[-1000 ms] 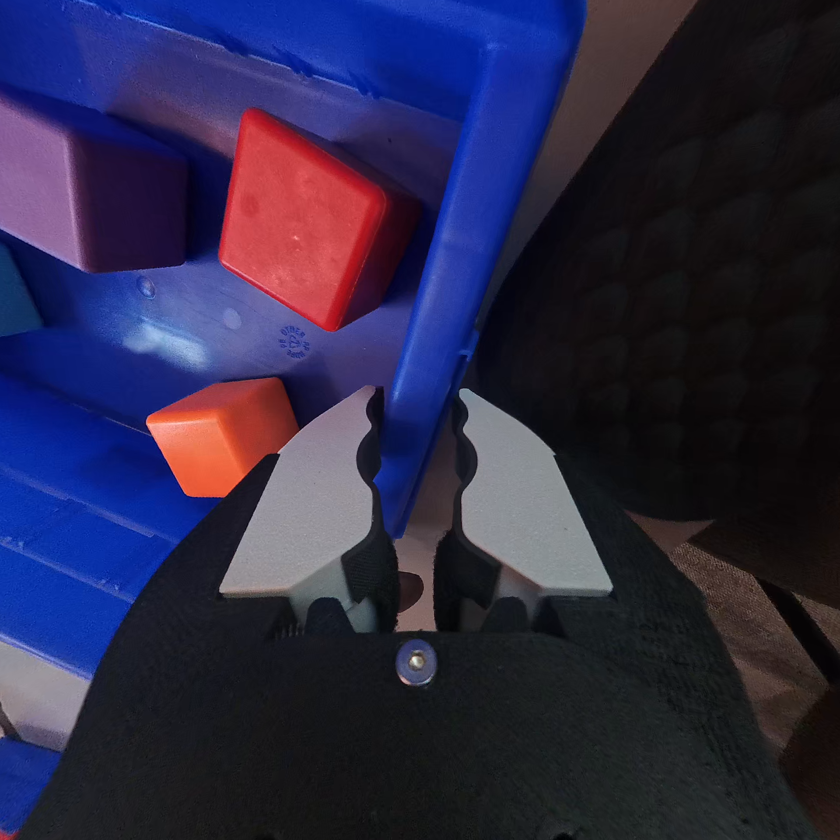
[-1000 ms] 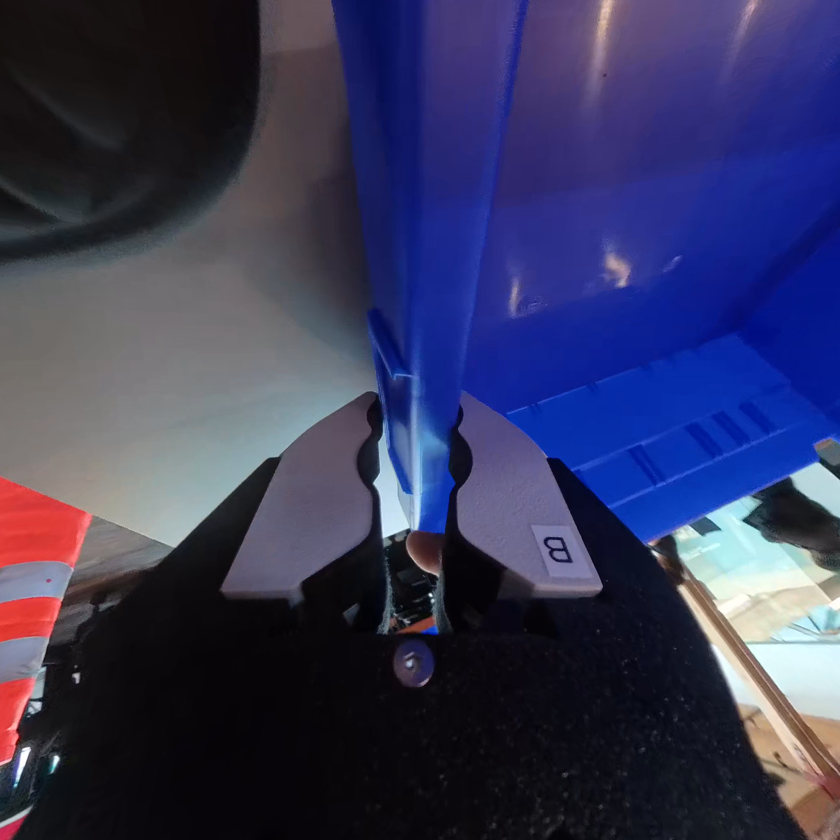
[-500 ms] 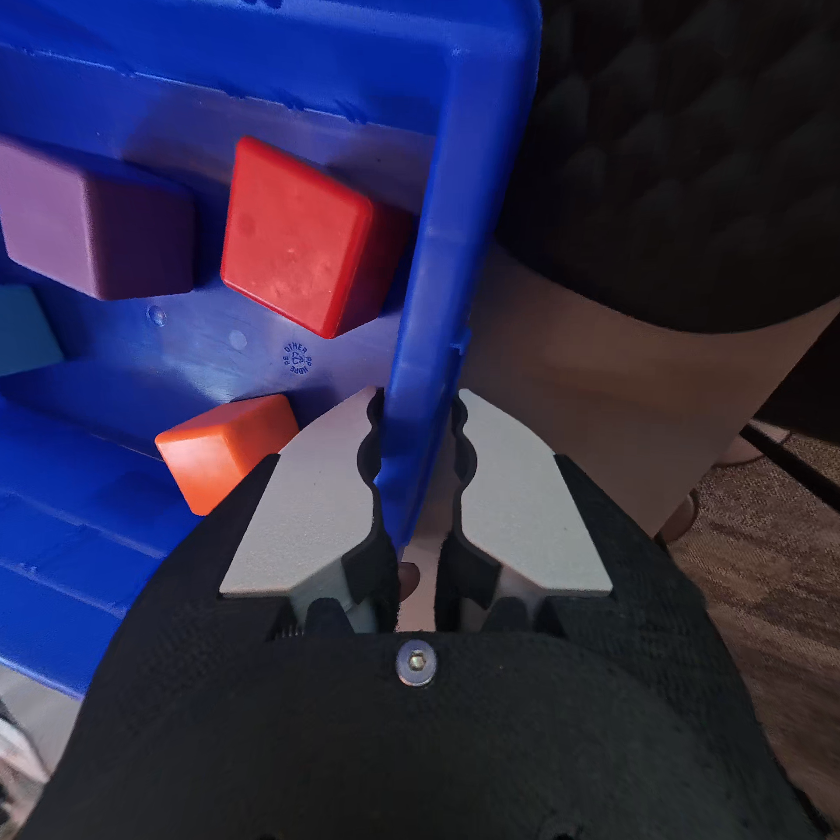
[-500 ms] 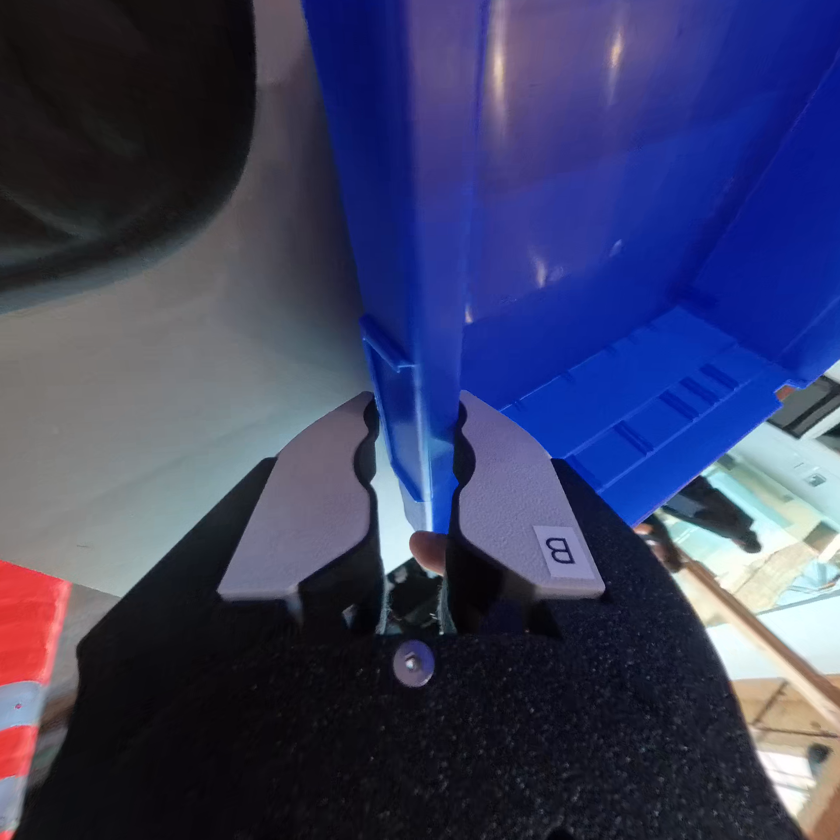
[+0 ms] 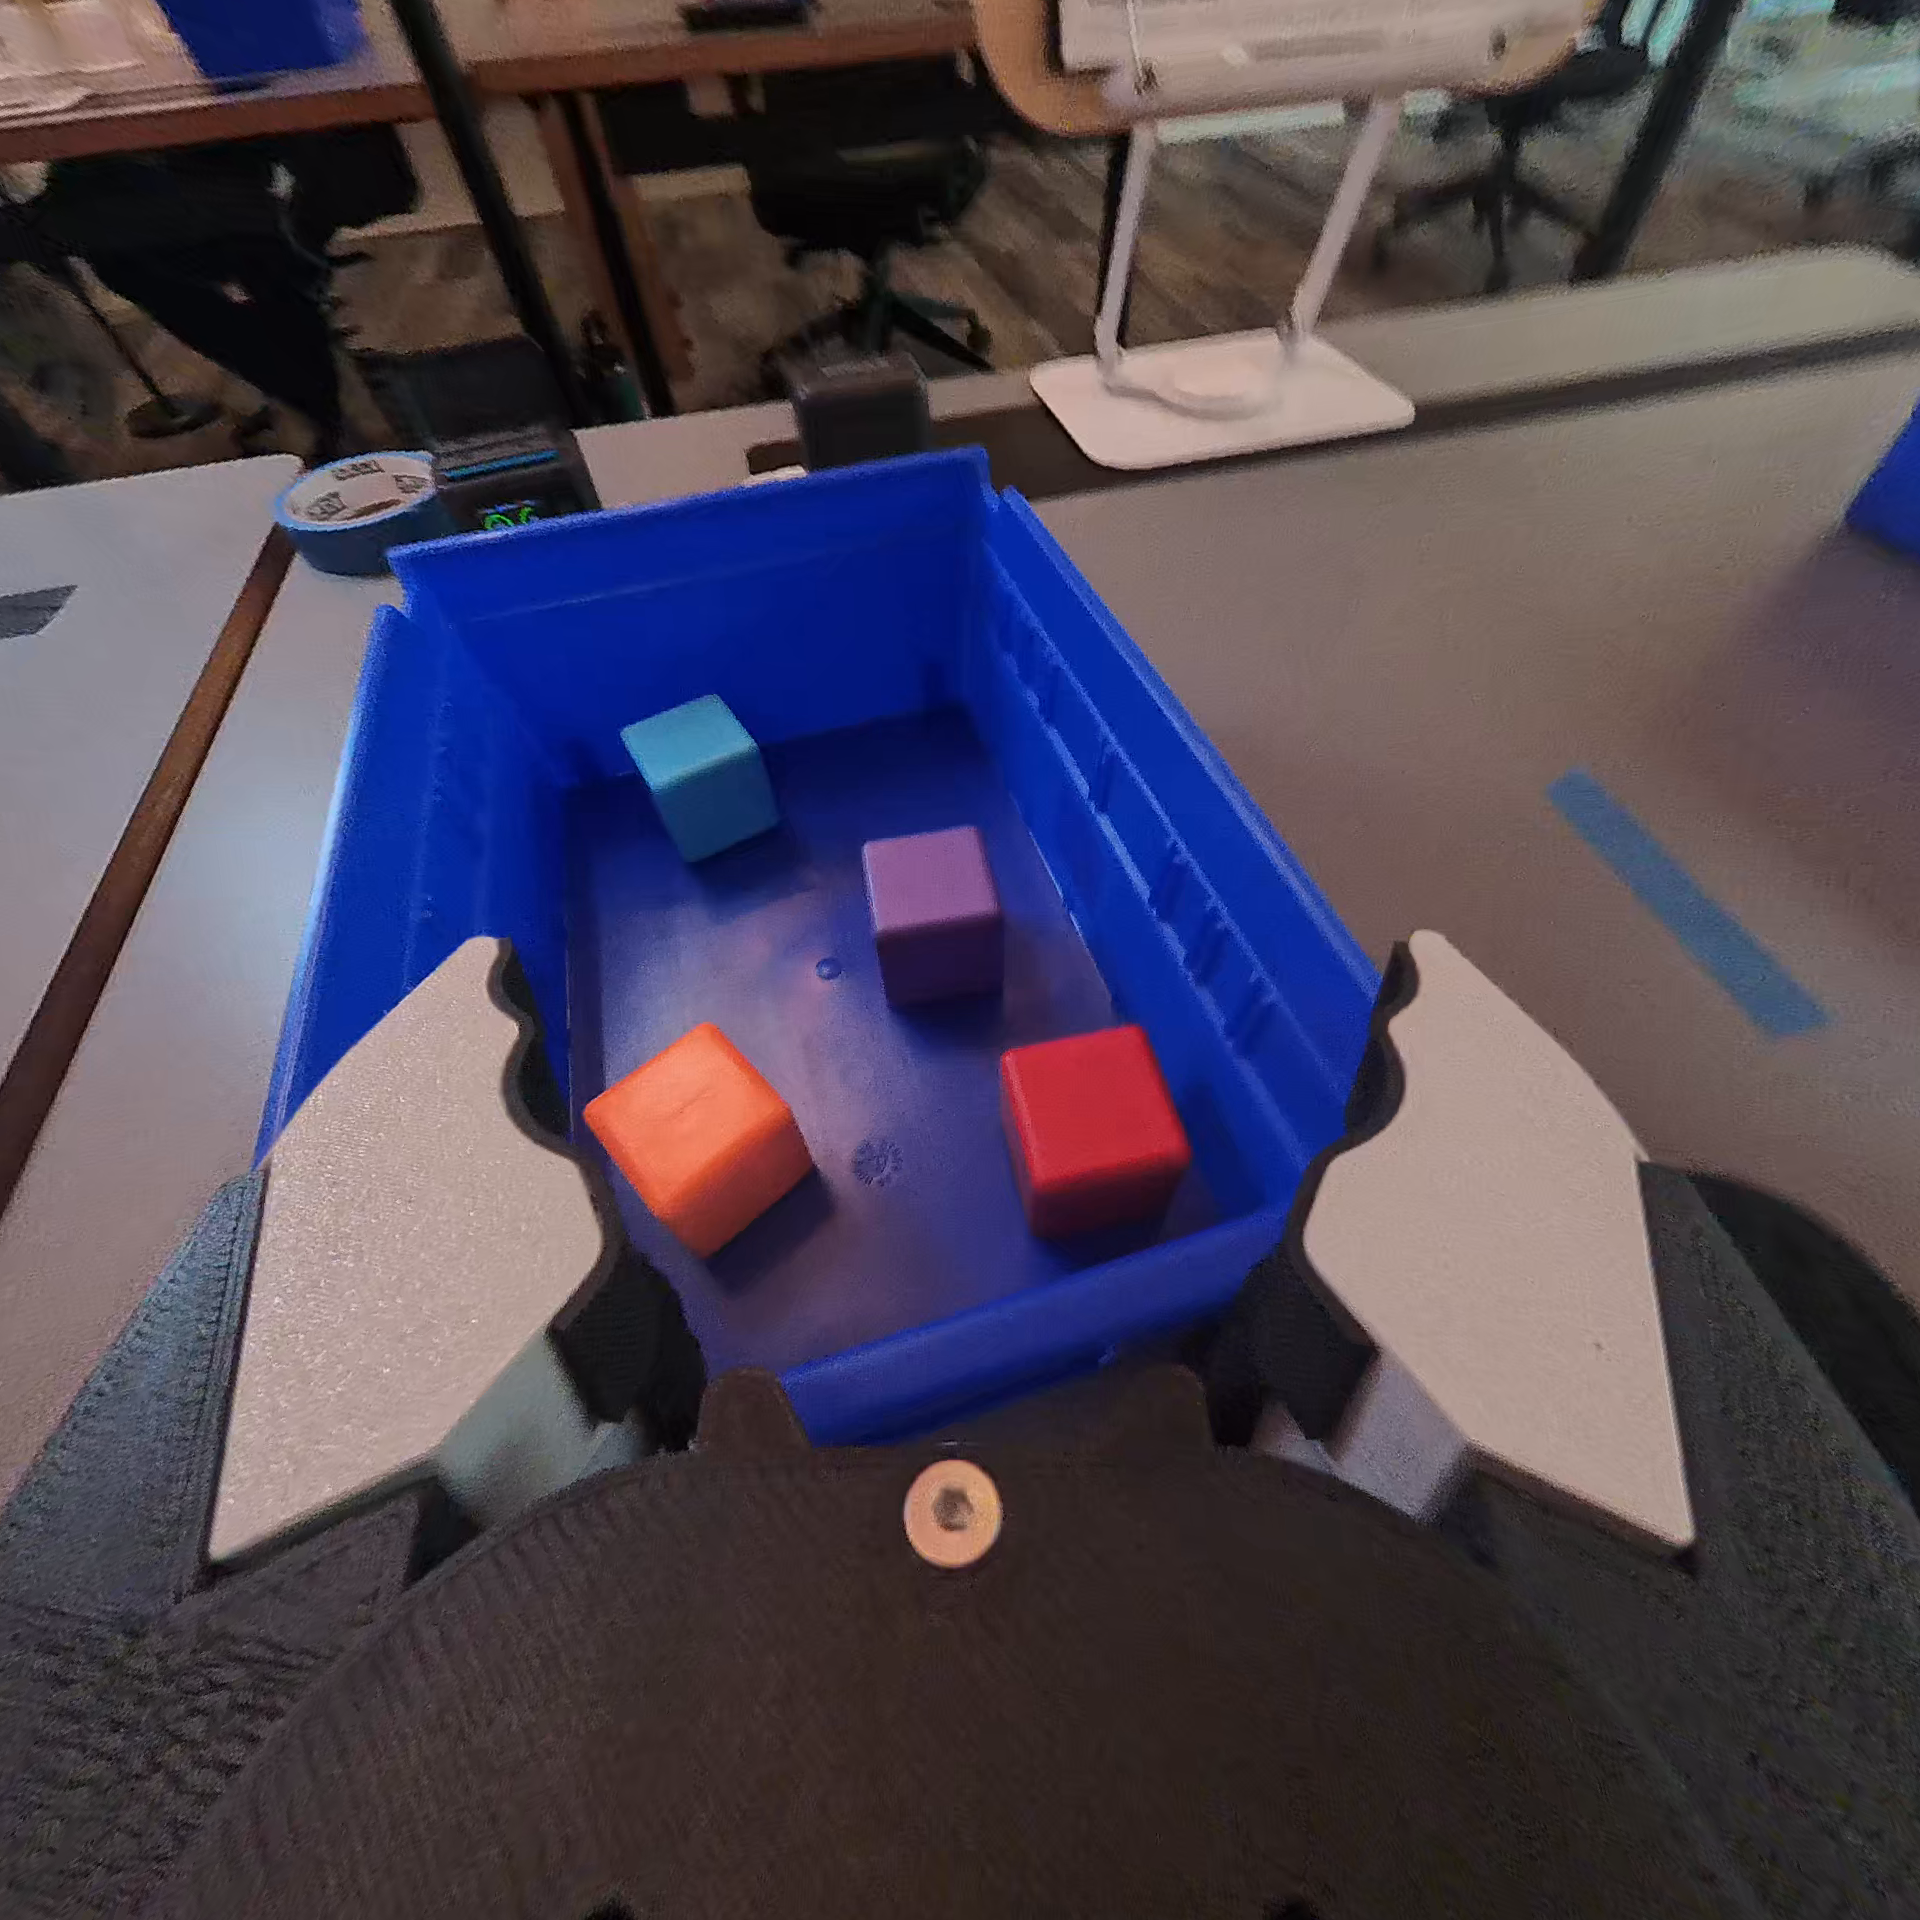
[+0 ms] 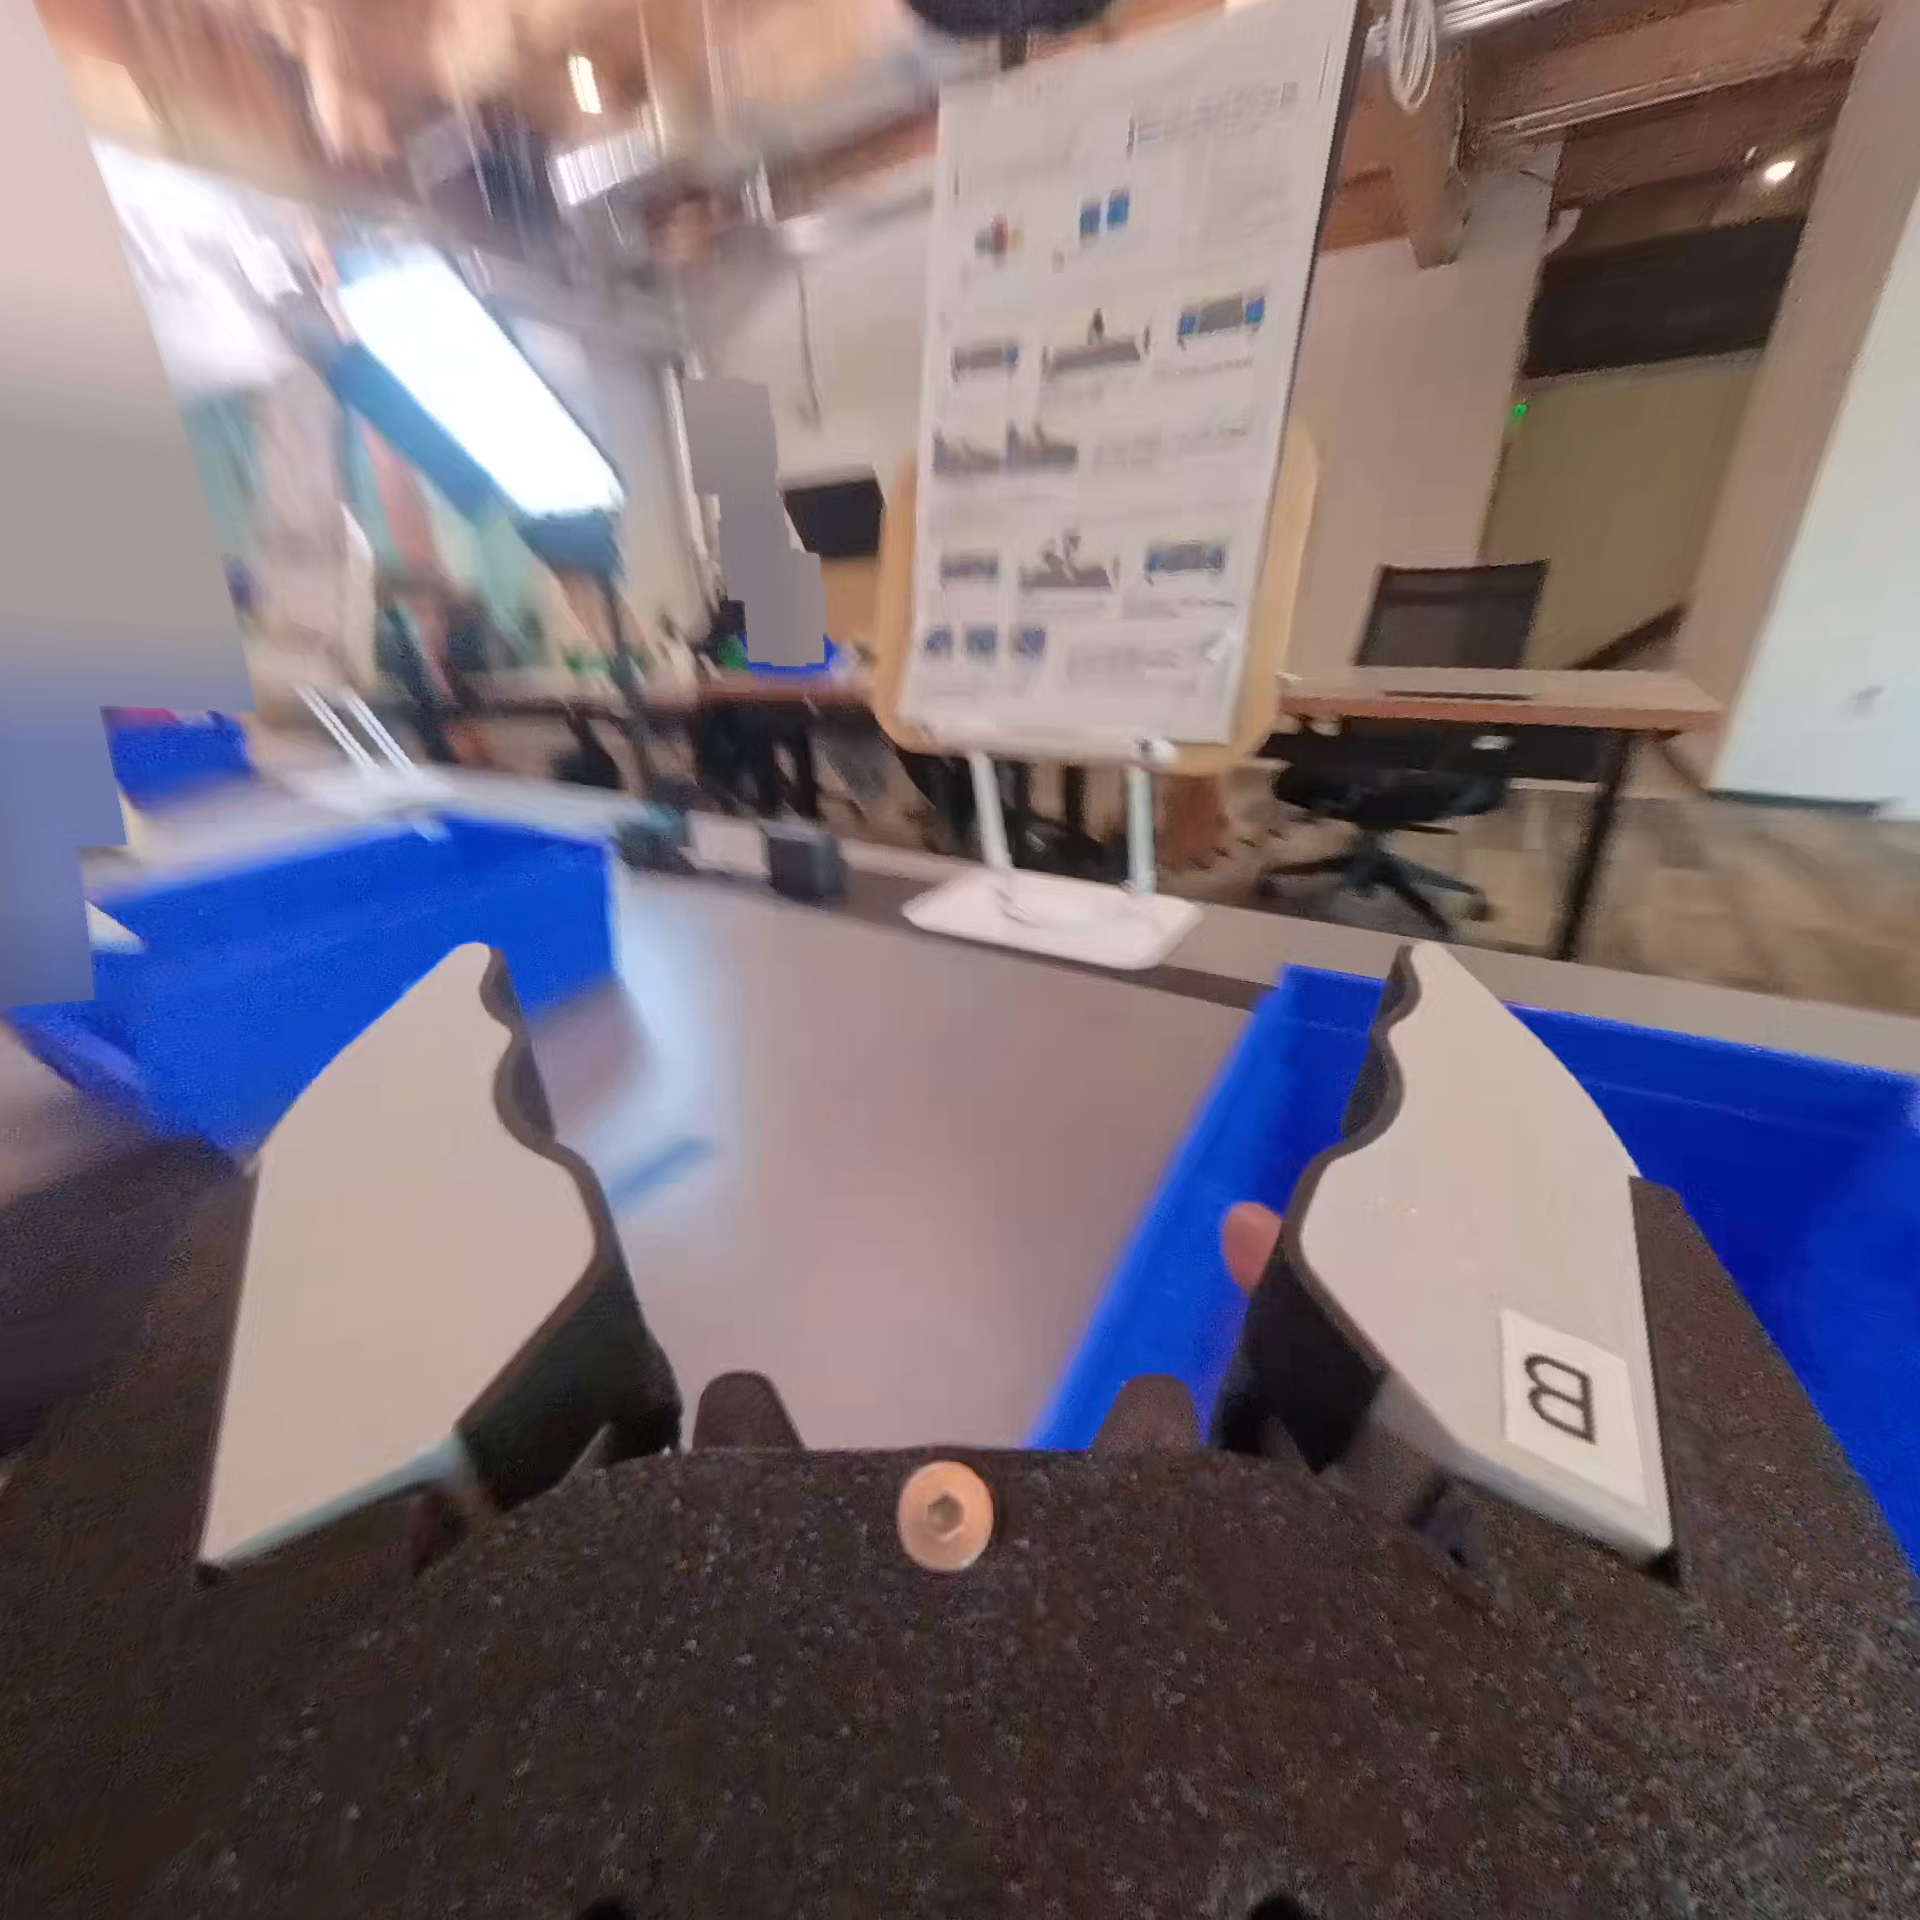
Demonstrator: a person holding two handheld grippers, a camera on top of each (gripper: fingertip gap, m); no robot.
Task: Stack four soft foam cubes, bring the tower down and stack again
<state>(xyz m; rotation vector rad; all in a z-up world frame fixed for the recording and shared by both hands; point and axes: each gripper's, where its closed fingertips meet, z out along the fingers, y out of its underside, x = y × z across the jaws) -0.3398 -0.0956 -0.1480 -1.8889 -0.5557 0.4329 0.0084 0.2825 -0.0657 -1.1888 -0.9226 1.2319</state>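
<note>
In the left wrist view a blue bin (image 5: 686,540) stands upright on the grey table. Four foam cubes lie apart on its floor: light blue (image 5: 701,774) at the far left, purple (image 5: 932,909) in the middle right, orange (image 5: 694,1132) near left, red (image 5: 1091,1122) near right. None is stacked. My left gripper (image 5: 956,943) is wide open and empty above the bin's near end. My right gripper (image 6: 945,951) is wide open and empty over the table. The bin (image 6: 343,935) shows blurred at its left. A second blue bin (image 6: 1714,1122) lies at its right, one wall just inside the right finger.
A white poster stand (image 5: 1216,400) is at the table's far edge. A blue tape roll (image 5: 353,509) and a small black device (image 5: 509,488) sit behind the bin. A blue tape strip (image 5: 1683,904) marks the table on the right. Office chairs and desks stand beyond.
Both grippers were shut on the blue bin's walls with the bin held tilted. Now both have let go and opened wide, and the bin stands on the table with the cubes spread out.
</note>
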